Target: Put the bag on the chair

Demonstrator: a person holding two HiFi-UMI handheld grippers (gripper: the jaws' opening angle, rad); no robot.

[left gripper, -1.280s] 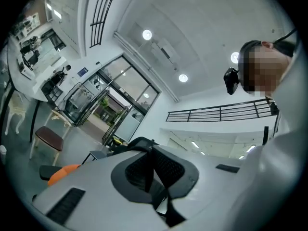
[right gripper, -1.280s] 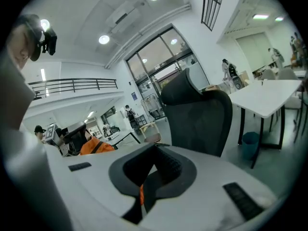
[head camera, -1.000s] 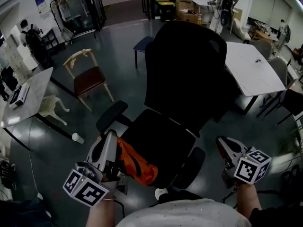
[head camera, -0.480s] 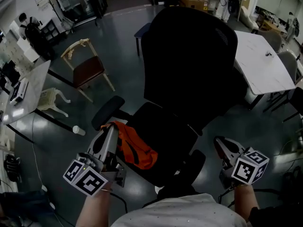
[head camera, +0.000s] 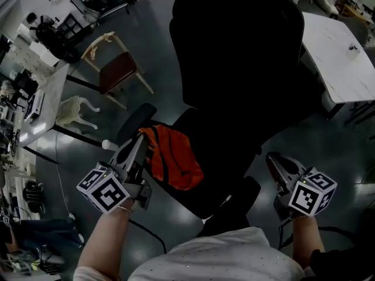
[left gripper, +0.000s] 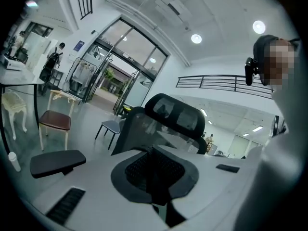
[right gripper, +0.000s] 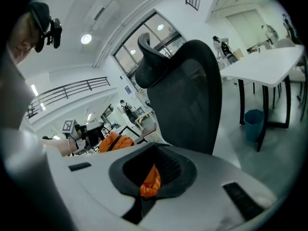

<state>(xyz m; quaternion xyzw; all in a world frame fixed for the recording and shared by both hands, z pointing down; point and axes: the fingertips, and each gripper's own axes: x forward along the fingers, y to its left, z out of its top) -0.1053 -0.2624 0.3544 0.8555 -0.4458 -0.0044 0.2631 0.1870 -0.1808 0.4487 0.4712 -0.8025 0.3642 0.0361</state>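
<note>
An orange bag (head camera: pixel 176 163) with a dark strap lies on the left part of the black office chair's seat (head camera: pixel 231 151). My left gripper (head camera: pixel 140 138) meets the bag's upper left edge. Its jaws are shut, and in the left gripper view (left gripper: pixel 155 165) only a dark strip shows between the pads. My right gripper (head camera: pixel 271 157) hangs over the seat's right side, apart from the bag. Its jaws (right gripper: pixel 153 165) are shut with a crumpled bit of orange fabric (right gripper: pixel 150 183) between the pads. The right gripper view also shows the bag (right gripper: pixel 114 142) at the left, beside the chair's tall backrest (right gripper: pixel 187 95).
The chair's left armrest (head camera: pixel 135 122) sits just beyond my left gripper. A wooden chair with a brown seat (head camera: pixel 117 69), a white stool (head camera: pixel 76 110) and a grey table (head camera: pixel 50 104) stand at the left. A white table (head camera: pixel 345 57) stands at the right. A cup (head camera: pixel 106 145) lies on the floor.
My left gripper has carried the bag from the seat's front left edge further onto the seat. Both grippers have moved forward and down towards the chair.
</note>
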